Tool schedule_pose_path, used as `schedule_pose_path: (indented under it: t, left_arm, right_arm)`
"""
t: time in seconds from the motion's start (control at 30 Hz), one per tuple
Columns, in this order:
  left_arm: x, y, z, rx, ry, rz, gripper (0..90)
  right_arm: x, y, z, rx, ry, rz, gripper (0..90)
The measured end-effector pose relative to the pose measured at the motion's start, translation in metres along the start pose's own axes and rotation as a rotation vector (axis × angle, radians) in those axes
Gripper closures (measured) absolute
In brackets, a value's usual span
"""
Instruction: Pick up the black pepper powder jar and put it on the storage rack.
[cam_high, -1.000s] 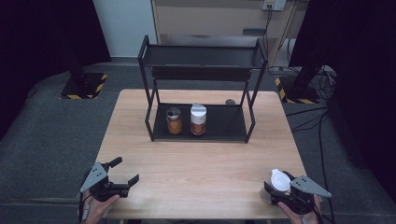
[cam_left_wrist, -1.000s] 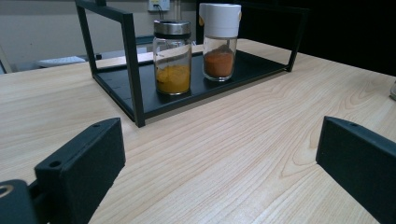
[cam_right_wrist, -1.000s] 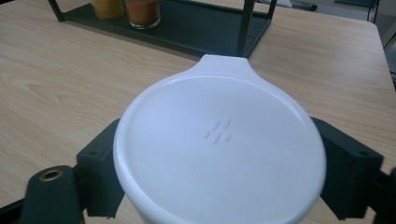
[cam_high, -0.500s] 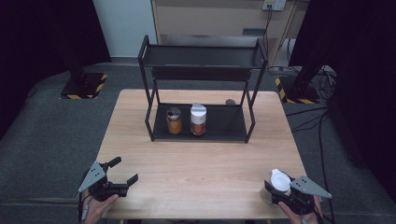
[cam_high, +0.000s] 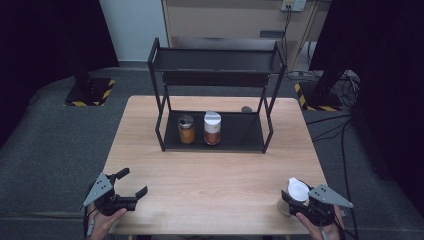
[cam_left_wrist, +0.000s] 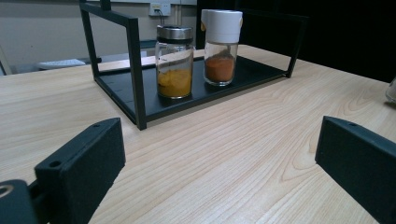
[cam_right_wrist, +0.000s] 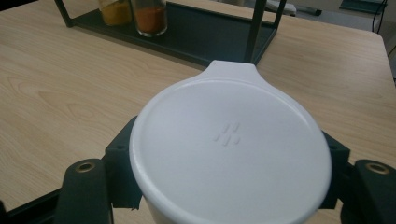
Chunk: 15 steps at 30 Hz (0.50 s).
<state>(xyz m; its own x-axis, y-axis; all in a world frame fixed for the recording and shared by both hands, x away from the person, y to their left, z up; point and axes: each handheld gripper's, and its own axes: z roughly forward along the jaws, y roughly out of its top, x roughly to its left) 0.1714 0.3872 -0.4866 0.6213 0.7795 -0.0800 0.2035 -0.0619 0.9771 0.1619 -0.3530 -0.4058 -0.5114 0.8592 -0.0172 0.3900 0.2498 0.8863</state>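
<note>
High view: right gripper (cam_high: 295, 202) clamps a white-lidded jar (cam_high: 298, 190) at the near right corner of the pale wooden desk (cam_high: 215, 170).

Right gripper view has the round white lid (cam_right_wrist: 229, 149) wedged between both jaws; the jar's body is mostly hidden, so what's inside is unclear. Over at the near left corner, the left gripper (cam_high: 131, 182) hangs wide apart, nothing between its jaws. Well away, the black metal two-tier rack (cam_high: 215, 100) carries a steel-capped glass jar of yellow spice (cam_left_wrist: 174, 60) just beside a white-capped glass jar of orange spice (cam_left_wrist: 220, 46).
</note>
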Motion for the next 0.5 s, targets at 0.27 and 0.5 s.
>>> schedule_pose_path:
  t: [0.27, 0.5]
  left_arm:
    - [0.0, 0.0, 0.0, 0.0, 0.0, 0.001, 0.5]
    - [0.001, 0.0, 0.0, 0.002, -0.001, 0.001, 0.5]
  right_arm:
    - [-0.003, 0.018, 0.01, -0.005, 0.046, -0.009, 30.5]
    - [-0.002, 0.039, 0.019, -0.003, 0.086, -0.028, 30.5]
